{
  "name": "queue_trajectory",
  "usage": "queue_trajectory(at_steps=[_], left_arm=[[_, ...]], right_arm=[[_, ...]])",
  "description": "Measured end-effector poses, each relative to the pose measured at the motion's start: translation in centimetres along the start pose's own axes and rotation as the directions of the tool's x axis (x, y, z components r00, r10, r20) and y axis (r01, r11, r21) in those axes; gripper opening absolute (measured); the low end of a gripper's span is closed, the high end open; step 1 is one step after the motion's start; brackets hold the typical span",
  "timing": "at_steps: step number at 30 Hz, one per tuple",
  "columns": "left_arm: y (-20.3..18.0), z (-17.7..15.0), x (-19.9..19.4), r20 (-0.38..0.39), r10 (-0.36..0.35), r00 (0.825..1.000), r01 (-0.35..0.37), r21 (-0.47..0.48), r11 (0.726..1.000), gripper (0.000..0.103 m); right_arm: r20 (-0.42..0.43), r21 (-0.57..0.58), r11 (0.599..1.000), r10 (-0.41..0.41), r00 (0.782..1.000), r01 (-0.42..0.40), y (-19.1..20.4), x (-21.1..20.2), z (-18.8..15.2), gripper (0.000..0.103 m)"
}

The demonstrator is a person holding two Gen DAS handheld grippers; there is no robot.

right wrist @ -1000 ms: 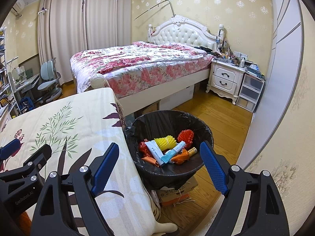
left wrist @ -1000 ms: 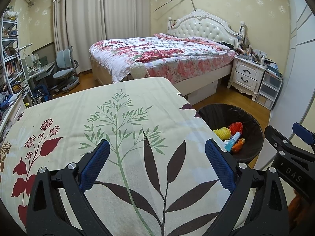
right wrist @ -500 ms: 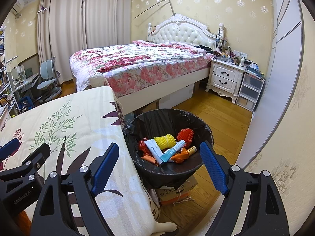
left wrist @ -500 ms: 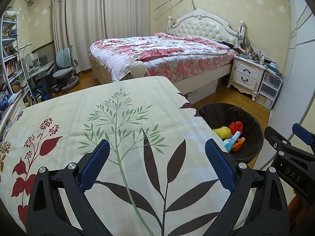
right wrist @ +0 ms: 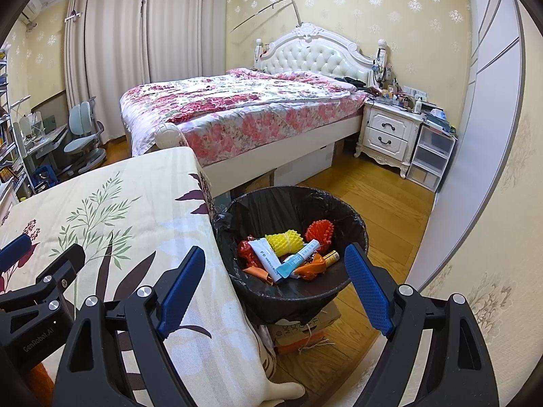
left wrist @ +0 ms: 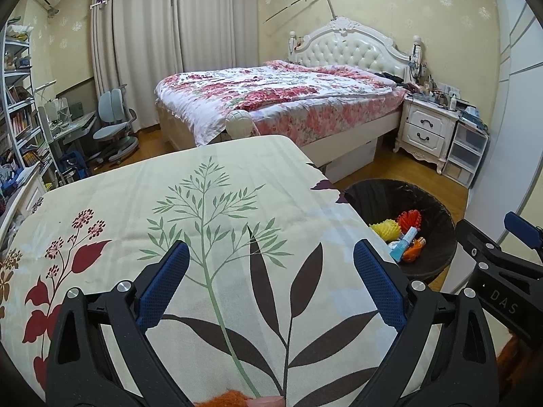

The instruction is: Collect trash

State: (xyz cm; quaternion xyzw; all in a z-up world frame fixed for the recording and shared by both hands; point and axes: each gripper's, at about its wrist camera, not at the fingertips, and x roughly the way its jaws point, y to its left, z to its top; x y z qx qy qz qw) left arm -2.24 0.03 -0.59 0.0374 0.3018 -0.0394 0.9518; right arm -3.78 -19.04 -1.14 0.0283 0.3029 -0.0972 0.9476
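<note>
A round bin with a black liner (right wrist: 349,217) (left wrist: 437,210) stands on the floor just off the right edge of the table. Inside lie a yellow spiky ball (right wrist: 284,242), a red spiky ball (right wrist: 320,232), a white and blue tube (right wrist: 268,259) and orange wrappers (right wrist: 312,269). My right gripper (right wrist: 275,273) hangs open above the bin's near rim, nothing between its blue pads. My left gripper (left wrist: 271,271) stands open over the leaf-printed tablecloth (left wrist: 210,210), also holding nothing. Each gripper shows at the edge of the other's view.
A bed with a floral cover (right wrist: 237,108) stands beyond the table. A white nightstand (right wrist: 390,132) and plastic drawers (right wrist: 429,159) sit against the right wall. A cardboard box (right wrist: 305,329) lies under the bin. A desk chair (left wrist: 112,125) and shelves are at the far left.
</note>
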Motion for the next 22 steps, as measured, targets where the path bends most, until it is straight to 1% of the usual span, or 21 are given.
queue_trajectory(at_steps=[14, 22], left_arm=[[0.0, -0.1, 0.1, 0.009, 0.002, 1.000, -0.002, 0.002, 1.000, 0.095], [1.6, -0.1, 1.0, -0.027, 0.006, 1.000, -0.007, -0.033, 0.999, 0.095]], right_arm=[[-0.004, -0.002, 1.000, 0.000, 1.000, 0.000, -0.1, 0.2, -0.3, 0.082], [-0.016, -0.014, 1.000, 0.012, 1.000, -0.012, 0.1, 0.5, -1.2, 0.082]])
